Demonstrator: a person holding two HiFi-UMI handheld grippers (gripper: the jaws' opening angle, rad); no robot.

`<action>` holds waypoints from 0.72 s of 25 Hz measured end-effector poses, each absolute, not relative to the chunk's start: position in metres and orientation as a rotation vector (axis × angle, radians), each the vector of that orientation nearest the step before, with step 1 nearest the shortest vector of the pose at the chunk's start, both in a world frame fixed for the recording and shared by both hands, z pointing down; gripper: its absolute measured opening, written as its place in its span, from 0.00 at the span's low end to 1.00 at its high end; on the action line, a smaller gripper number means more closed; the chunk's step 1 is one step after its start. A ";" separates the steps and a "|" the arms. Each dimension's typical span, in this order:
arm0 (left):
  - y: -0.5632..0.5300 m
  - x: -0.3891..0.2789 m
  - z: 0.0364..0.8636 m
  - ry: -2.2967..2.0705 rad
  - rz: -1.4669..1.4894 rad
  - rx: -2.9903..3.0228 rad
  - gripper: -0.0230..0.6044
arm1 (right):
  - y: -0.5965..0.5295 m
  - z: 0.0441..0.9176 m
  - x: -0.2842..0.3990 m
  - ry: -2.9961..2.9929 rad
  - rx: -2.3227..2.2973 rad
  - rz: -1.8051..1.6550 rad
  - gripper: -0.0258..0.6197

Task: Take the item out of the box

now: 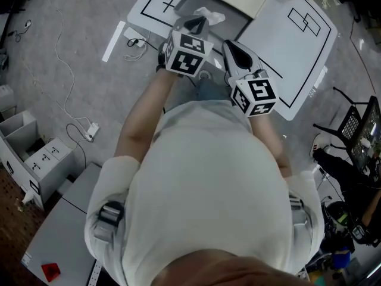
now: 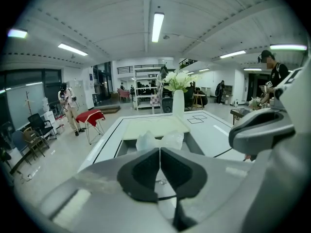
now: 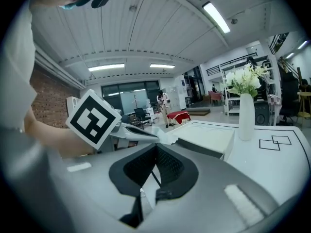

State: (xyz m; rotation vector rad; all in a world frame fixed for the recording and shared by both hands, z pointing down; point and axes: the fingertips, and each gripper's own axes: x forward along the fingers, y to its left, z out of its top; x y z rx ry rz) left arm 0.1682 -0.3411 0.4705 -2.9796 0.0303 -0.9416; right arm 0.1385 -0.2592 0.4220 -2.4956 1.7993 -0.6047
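STEP: lift-out | left gripper pinched shut on white item in box | right gripper clenched, empty | ADVICE — raise straight, slowly; thin grip may slip.

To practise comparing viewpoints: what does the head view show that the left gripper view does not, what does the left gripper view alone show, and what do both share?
Head view only: the person's white shirt, a power strip on the floor and a red object.
Left gripper view only: ceiling lights, a red-draped stand, shelving, and the left hand-held gripper with its jaws pressed together, empty.
Both: the box, the white item in it, and the line-marked table.
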 end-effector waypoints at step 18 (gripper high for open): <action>-0.313 0.037 0.449 0.016 -0.802 -3.072 0.05 | -0.227 0.414 0.022 1.715 -2.554 -0.531 0.04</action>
